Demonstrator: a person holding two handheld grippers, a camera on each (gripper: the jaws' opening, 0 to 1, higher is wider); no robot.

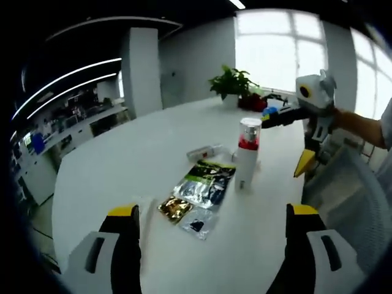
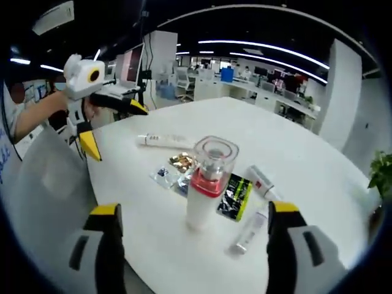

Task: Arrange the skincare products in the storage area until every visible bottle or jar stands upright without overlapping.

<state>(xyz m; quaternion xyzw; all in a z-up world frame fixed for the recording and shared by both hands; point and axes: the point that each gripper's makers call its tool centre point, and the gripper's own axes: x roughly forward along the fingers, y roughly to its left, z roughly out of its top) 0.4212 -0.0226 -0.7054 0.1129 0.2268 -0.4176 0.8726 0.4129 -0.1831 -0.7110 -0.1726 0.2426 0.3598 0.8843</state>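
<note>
A: Where is the bottle? [image 2: 208,184]
B: Upright mid-surface [image 2: 306,159], red-banded, sachets [image 1: 205,184] beside it, tubes [image 2: 263,182] lying flat nearby.
A: The hand-held grippers?
B: Left hand-held gripper [image 1: 211,236] and right hand-held gripper [image 2: 193,229] both have jaws apart, empty.
A: Advice?
B: Probably grip a lying tube near its cap, steering clear of the bottle; the plant [image 1: 233,82] is well away.
</note>
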